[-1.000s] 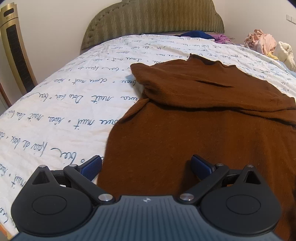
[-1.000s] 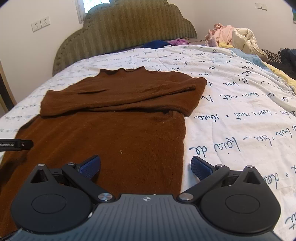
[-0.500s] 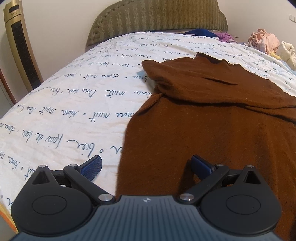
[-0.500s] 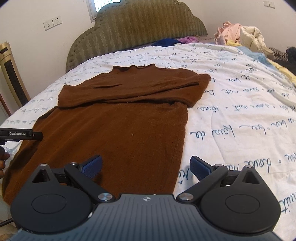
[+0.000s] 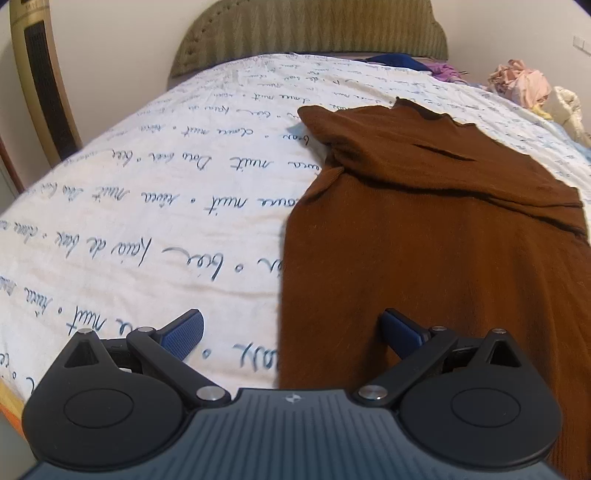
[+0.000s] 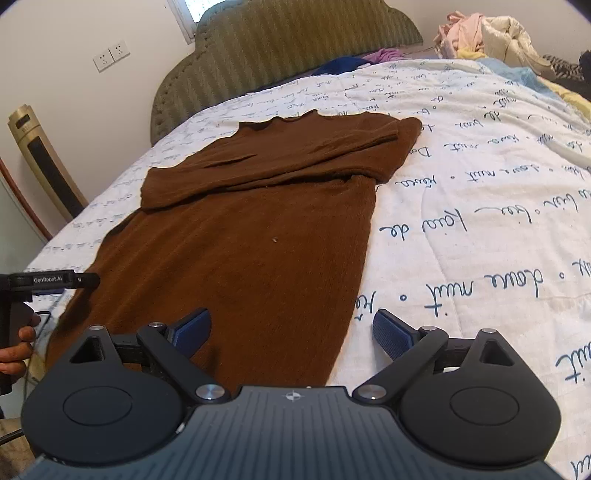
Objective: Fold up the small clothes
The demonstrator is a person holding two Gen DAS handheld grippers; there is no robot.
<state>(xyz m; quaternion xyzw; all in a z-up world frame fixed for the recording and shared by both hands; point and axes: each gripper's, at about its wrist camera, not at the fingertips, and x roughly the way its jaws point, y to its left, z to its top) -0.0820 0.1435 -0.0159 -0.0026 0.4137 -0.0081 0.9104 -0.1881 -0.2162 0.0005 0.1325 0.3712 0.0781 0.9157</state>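
**Both grippers over the near hem**

My left gripper (image 5: 291, 332) stands wide, empty, straddling the brown sweater's (image 5: 424, 258) left edge. My right gripper (image 6: 291, 332) is closing, nothing pinched, straddling the right edge. Beyond the fingers, sleeves lie folded across the chest. Bare bedspread (image 6: 480, 184) flanks both sides.

The brown sweater's (image 5: 424, 258) near hem is hidden behind the left claw's (image 5: 291, 332) housing, and its right side runs past the frame edge in the left wrist view. In the right wrist view, the person's hand (image 6: 14, 350) is cut off at the left border. The clothes pile (image 6: 480, 33) by the far wall is too small to sort into garments.
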